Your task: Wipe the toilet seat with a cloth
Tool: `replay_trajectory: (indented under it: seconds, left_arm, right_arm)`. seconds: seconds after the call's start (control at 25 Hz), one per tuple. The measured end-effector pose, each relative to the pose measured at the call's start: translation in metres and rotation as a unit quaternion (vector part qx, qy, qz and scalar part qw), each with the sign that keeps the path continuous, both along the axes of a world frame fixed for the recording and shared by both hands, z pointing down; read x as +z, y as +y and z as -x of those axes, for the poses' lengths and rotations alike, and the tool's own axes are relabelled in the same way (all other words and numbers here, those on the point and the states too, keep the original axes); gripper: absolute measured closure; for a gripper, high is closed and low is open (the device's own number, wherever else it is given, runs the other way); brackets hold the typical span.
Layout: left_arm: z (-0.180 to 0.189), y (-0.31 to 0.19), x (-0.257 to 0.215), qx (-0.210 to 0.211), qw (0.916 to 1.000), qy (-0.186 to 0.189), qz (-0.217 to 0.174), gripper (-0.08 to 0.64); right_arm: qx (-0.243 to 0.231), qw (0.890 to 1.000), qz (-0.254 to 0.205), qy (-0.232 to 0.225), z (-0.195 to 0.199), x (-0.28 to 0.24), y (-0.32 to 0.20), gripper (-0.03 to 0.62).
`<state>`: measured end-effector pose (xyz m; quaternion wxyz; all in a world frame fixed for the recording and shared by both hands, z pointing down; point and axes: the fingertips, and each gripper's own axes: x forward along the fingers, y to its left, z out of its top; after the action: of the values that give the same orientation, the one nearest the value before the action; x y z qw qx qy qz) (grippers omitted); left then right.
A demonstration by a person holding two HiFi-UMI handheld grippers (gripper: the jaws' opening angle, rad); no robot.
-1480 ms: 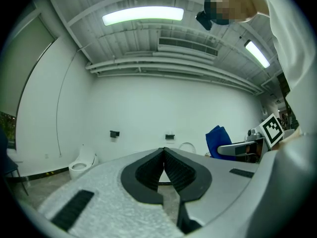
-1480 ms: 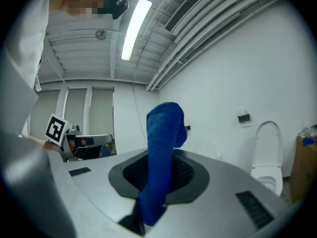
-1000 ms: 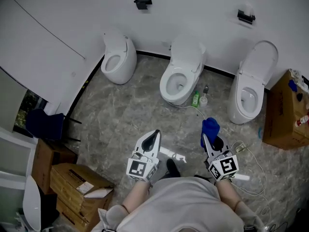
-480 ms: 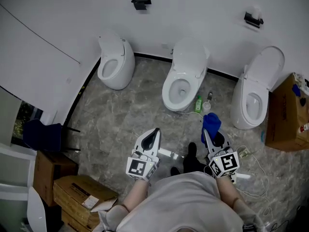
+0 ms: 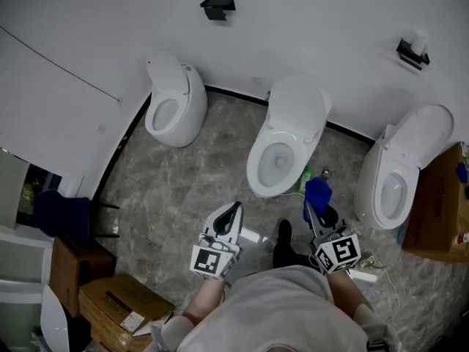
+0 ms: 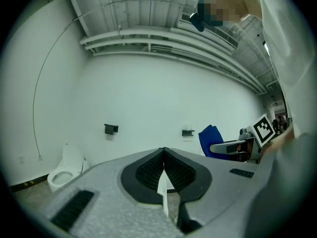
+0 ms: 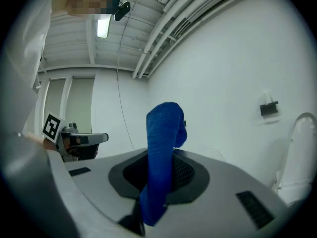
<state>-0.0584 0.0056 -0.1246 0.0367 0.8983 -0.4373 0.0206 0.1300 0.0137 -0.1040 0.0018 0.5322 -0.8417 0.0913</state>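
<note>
Boxes: cardboard boxes [image 5: 110, 299] sit stacked on the grey marbled floor [image 5: 187, 185] at the far left.
Left toilet: the white left toilet [image 5: 172, 101] stands against the wall with its lid raised.
Left gripper: the left gripper [image 5: 234, 210] is held out over the floor, short of the toilets. Its own view shows the jaws pressed together with nothing between them [image 6: 163, 157].
Middle toilet: the middle toilet [image 5: 282, 145] is straight ahead of the person. Its lid is up against the wall and the seat [image 5: 256, 166] is down around the open bowl.
Bottle: a green bottle [image 5: 305, 174] stands on the floor just beside the middle toilet's base, on its right.
Cloth: the blue cloth [image 5: 317, 191] is held in the air near the right side of the middle toilet, apart from the seat. It rises out of the jaws and folds over at the top [image 7: 163, 133].
Right gripper: the right gripper [image 5: 319, 213] has its jaws clamped on the cloth [image 7: 161, 170].
Right toilet: the right toilet [image 5: 399, 174] has its lid raised too, with a brown box [image 5: 440, 204] just beside it.
</note>
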Motion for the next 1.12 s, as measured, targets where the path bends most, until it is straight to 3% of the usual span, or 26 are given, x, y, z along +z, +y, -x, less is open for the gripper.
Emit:
replay_trajectory:
  seconds: [0.24,0.52,0.8,1.12]
  left_arm:
    - [-0.023,-0.095,0.0,-0.025,0.9996,0.005,-0.007,0.552]
    - [-0.028,-0.15,0.034,-0.021,0.9998,0.003,0.006,0.552]
    - [-0.034,-0.173,0.106,0.009,0.9999,0.008,-0.009,0.552]
    - [-0.026,-0.204,0.198,-0.012,0.9996,0.008,-0.023,0.552]
  right_arm:
    - [-0.033,0.999,0.006,0.015,-0.022,0.015,-0.094,0.538]
    - [-0.039,0.999,0.009,0.027,-0.024,0.046,-0.154,0.538]
    - [-0.03,0.999,-0.002,0.03,-0.021,0.114,-0.185,0.538]
    - [-0.022,0.999,0.001,0.026,-0.023,0.218,-0.21,0.538]
